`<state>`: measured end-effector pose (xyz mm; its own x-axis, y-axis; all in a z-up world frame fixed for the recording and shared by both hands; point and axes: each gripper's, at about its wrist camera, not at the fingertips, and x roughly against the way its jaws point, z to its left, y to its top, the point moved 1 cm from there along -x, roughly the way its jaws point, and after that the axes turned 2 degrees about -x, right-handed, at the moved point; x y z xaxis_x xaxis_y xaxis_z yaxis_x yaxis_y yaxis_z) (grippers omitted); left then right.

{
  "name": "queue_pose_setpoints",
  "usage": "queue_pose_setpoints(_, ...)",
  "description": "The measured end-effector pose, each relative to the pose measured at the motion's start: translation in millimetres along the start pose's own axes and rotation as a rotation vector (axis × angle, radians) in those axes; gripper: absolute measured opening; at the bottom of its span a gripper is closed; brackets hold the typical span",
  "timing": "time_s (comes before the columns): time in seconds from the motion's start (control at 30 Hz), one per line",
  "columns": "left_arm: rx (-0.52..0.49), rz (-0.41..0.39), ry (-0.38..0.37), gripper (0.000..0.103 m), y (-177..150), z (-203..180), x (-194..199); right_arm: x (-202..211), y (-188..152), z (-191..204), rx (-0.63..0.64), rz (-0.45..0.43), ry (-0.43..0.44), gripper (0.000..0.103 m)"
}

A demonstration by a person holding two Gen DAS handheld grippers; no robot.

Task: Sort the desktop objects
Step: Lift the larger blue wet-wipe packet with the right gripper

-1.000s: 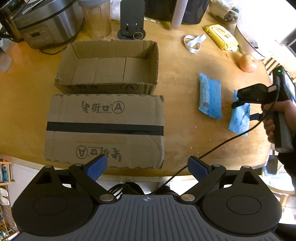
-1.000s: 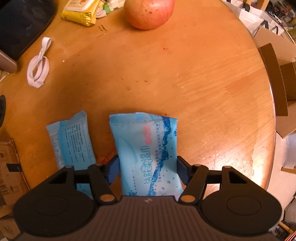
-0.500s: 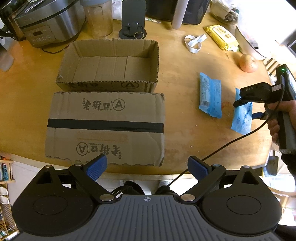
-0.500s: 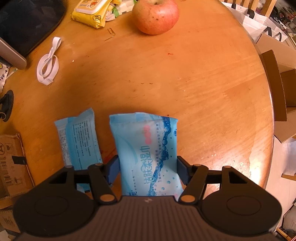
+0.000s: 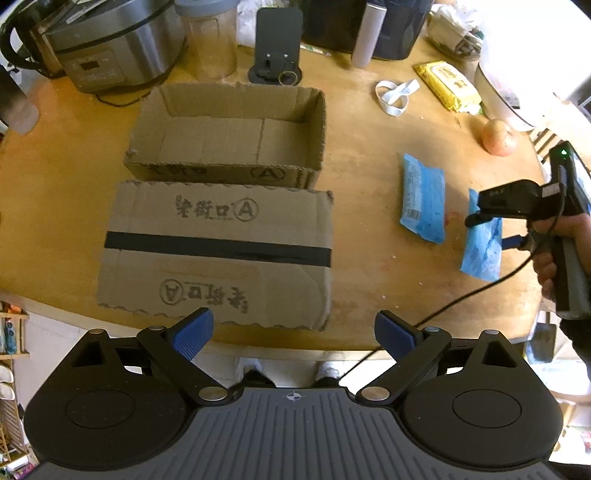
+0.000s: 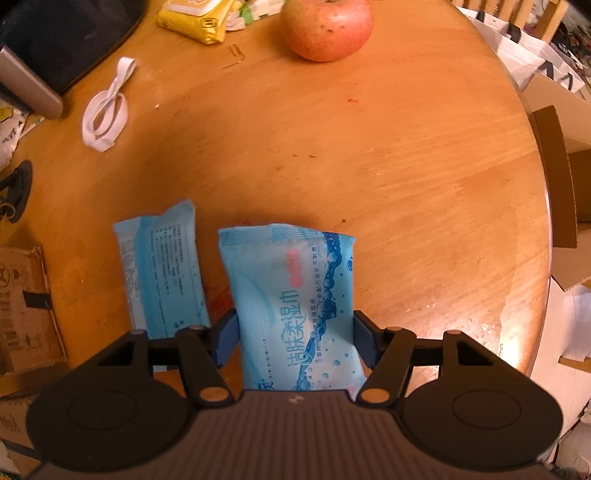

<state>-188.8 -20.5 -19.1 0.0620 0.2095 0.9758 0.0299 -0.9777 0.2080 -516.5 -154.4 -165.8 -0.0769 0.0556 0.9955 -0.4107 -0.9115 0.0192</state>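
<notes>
My right gripper is shut on a light blue wet-wipe pack and holds it lifted above the round wooden table; the pack also shows in the left wrist view. A second blue pack lies flat just left of it, also in the left wrist view. My left gripper is open and empty at the table's near edge. An open cardboard box stands mid-table with its flap lying flat toward me.
An apple, a yellow wipes pack and a white strap lie at the far side. A rice cooker, a jar and a phone stand stand behind the box. More cardboard is off the table's right edge.
My right gripper has risen with the blue pack held in it; the table looks farther away. The left gripper has stayed about where it was.
</notes>
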Motion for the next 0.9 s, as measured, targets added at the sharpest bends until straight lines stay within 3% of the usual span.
queue_pose_setpoints(0.23,-0.023,-0.025,0.011,0.096,-0.1,17.2,8.3,5.6,-10.6,-2.6,-0.019,-0.02,-0.009,0.067)
queue_pose_setpoints(0.9,-0.087,-0.035,-0.052,0.096,-7.1,62.7,15.4,16.2,-13.9,11.3,-0.024,-0.011,-0.032,0.067)
